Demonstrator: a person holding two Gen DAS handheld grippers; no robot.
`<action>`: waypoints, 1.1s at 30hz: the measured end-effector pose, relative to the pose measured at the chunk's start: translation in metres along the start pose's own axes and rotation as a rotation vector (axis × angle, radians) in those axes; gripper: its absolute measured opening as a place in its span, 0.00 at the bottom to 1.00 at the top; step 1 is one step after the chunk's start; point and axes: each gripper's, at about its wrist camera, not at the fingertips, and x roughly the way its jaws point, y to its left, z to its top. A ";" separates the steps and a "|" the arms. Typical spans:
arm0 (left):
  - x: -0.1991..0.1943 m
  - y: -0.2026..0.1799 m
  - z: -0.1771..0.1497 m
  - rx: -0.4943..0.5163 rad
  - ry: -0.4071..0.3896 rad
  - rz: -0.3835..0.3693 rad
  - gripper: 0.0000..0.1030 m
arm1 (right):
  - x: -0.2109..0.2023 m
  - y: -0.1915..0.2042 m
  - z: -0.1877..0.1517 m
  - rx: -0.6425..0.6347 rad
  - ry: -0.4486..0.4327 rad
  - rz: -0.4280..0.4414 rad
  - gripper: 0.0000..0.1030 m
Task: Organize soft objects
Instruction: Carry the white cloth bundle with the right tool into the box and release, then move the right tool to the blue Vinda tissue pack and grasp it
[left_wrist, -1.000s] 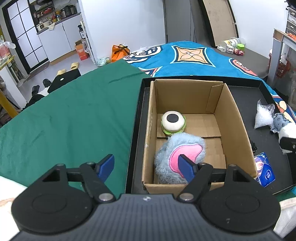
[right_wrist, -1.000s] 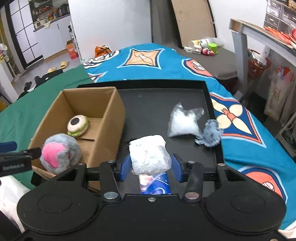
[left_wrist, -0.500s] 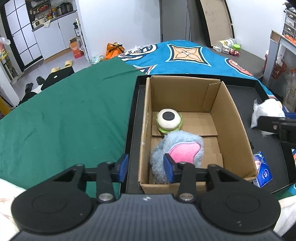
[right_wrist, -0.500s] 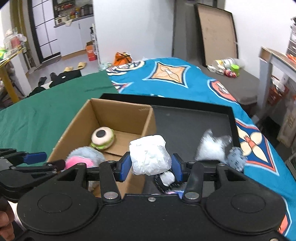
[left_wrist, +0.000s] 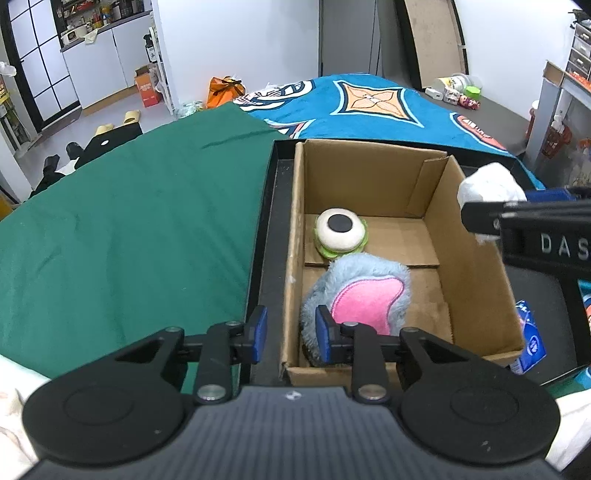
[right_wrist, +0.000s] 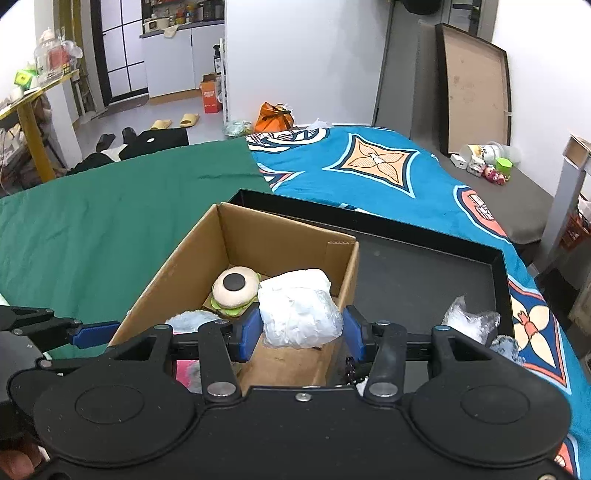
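An open cardboard box (left_wrist: 476, 273) (right_wrist: 184, 266) stands in a black tray (right_wrist: 424, 266). Inside lie a blue-and-pink plush (left_wrist: 365, 291) and a burger-shaped eye plush (left_wrist: 340, 232) (right_wrist: 234, 288). My right gripper (right_wrist: 301, 334) is shut on a white soft bundle (right_wrist: 299, 308) and holds it above the box's right wall; the bundle also shows in the left wrist view (left_wrist: 487, 186). My left gripper (left_wrist: 290, 332) is narrowly open and empty, straddling the box's near left wall.
On the tray right of the box lie a clear plastic bag (right_wrist: 469, 321), a small grey-blue plush (right_wrist: 506, 347) and a blue packet (left_wrist: 530, 341). Green cloth (left_wrist: 129, 229) covers the left, a blue patterned blanket (right_wrist: 369, 162) the back.
My right gripper has carried the white bundle left, from over the tray to above the box. My left gripper's jaws have narrowed and it has shifted over the box's left wall.
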 end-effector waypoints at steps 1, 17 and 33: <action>0.001 0.001 0.000 -0.002 0.002 0.001 0.24 | 0.001 0.001 0.001 -0.007 0.000 -0.002 0.45; 0.000 0.017 0.002 -0.053 0.012 -0.034 0.19 | 0.015 0.016 0.016 -0.078 -0.028 0.001 0.46; -0.003 0.008 0.001 -0.014 0.030 -0.045 0.20 | 0.005 -0.010 -0.009 -0.056 0.024 -0.062 0.66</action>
